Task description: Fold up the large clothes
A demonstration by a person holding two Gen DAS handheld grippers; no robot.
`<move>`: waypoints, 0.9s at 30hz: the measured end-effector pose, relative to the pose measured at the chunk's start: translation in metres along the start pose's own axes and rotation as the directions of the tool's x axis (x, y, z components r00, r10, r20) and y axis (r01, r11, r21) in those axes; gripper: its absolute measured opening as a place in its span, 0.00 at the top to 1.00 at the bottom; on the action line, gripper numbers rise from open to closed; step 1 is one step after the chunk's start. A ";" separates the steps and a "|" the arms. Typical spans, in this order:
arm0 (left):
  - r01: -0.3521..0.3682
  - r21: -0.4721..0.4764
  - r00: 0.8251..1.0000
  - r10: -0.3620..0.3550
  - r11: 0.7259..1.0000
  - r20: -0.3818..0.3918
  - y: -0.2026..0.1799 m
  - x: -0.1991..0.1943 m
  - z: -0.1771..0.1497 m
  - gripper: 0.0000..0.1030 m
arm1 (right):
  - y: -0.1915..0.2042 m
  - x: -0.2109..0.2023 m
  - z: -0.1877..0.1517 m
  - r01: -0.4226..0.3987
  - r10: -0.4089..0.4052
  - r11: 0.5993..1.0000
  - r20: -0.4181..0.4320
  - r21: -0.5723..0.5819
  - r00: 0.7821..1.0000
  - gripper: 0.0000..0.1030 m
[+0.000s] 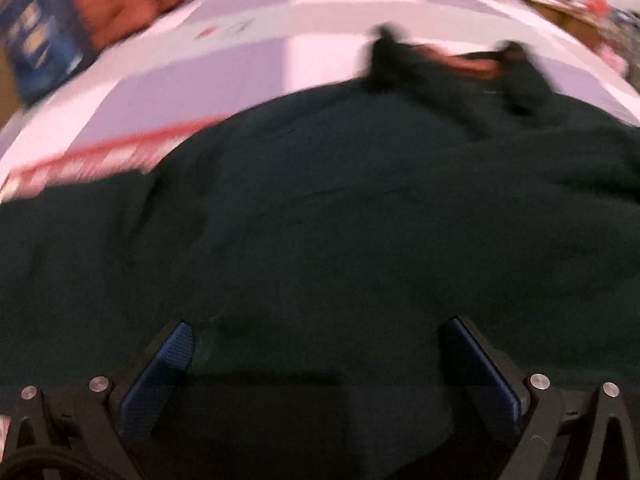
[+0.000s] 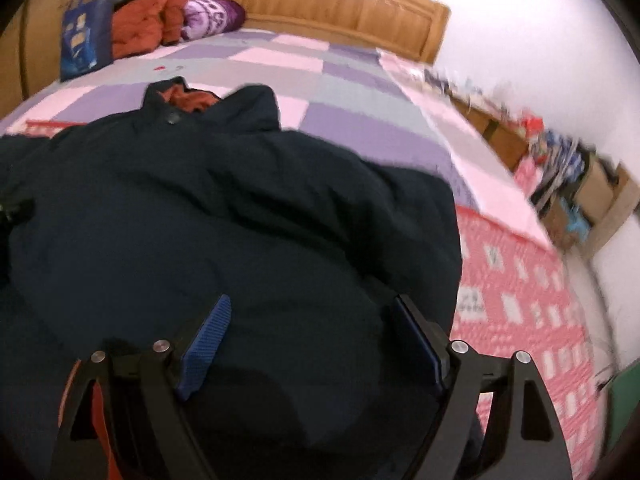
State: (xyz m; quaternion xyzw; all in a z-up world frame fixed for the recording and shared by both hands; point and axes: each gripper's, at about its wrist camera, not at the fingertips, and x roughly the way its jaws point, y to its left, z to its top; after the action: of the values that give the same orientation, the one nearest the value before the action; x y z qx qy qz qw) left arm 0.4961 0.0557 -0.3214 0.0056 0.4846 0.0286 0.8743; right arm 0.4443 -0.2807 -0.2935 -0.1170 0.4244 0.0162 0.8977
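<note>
A large dark padded jacket [image 1: 340, 208] lies spread on the bed, its collar with an orange lining [image 1: 472, 64] at the far end. It also fills the right wrist view [image 2: 240, 220], collar [image 2: 192, 100] far left. My left gripper [image 1: 318, 332] hovers open just above the jacket's near part, blue pads [image 1: 160, 368] wide apart with nothing between them. My right gripper [image 2: 312, 312] is open over the jacket's near right part, blue pads [image 2: 206, 348] apart and empty. The left wrist view is motion-blurred.
The bed has a purple and pink checked quilt [image 2: 320, 92] and a pink patterned cover [image 2: 528, 300] at the right. An orange garment [image 2: 148, 28], a purple pillow [image 2: 214, 16] and a blue bag [image 2: 82, 40] sit by the wooden headboard [image 2: 340, 4]. Cluttered boxes [image 2: 568, 184] line the right wall.
</note>
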 end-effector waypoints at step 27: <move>-0.086 -0.282 0.993 0.105 0.956 0.052 0.157 -0.079 -0.048 0.00 | 0.113 -0.004 0.009 0.001 -0.003 1.000 -0.057 -0.020 0.998 0.16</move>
State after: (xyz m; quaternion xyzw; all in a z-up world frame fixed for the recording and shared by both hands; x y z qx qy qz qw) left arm 0.4068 0.2072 -0.2742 -0.0933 0.4455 0.1387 0.8795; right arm 0.4340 -0.1681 -0.3069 -0.1267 0.4495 0.0161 0.8841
